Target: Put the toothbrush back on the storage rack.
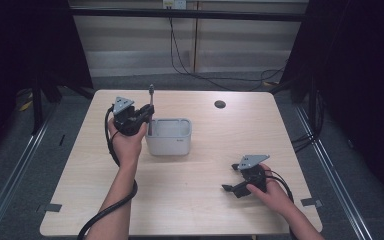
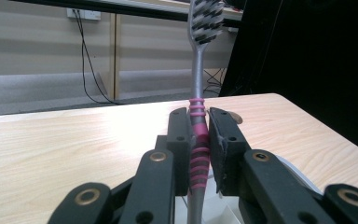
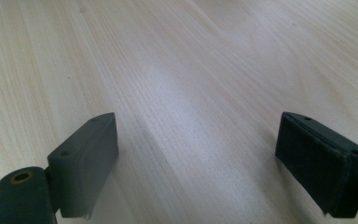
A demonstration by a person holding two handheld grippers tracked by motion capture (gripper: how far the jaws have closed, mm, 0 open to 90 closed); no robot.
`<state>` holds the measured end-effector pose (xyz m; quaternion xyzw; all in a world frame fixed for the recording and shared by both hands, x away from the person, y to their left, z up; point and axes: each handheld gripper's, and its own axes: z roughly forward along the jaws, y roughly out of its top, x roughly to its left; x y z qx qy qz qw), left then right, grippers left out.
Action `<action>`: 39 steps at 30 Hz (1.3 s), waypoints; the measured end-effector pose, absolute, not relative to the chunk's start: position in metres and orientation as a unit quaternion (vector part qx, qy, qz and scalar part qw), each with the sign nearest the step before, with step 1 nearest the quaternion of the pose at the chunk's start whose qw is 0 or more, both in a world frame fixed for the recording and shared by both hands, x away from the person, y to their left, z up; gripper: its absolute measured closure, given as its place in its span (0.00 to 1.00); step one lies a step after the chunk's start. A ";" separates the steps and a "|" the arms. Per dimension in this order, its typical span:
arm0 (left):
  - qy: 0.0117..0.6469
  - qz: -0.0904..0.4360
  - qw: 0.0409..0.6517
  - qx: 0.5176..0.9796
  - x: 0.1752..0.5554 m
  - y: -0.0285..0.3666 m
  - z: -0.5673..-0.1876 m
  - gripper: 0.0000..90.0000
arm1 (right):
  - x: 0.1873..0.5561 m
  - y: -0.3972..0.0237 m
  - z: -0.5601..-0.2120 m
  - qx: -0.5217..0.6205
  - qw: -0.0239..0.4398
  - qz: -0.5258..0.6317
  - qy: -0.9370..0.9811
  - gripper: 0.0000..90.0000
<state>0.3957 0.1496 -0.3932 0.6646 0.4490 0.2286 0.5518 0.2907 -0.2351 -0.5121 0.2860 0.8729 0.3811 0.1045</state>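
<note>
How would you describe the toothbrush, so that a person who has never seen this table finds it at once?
Start at the wooden table and find the white tub near its middle. Just left of the tub, the left tongs clamp a toothbrush upright. It is a thin grey stick with pink rings on the grip and bristles on top.

No legible text anywhere (mark on container (image 1: 179,142) too blurred).

I am looking at my left black two-jaw gripper (image 1: 147,114), topped by a grey three-cornered plate with small holes, a thick black cable trailing off along my bare, sleeveless forearm. My right black gripper (image 1: 228,180) is wearing the same plate and cable. Brass-ringed pivot screws are glinting on the linkages; the blocky pads (image 3: 321,161) are carrying small screw holes.
</note>
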 end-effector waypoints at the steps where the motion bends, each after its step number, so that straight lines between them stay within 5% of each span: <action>1: 0.449 0.229 0.552 0.665 0.396 0.150 -0.393 0.88 | 0.291 -0.235 -0.512 0.286 0.104 0.381 0.873 0.14; 39: 0.455 0.220 0.528 0.682 0.379 0.155 -0.417 0.88 | 0.291 -0.235 -0.512 0.286 0.104 0.381 0.873 0.14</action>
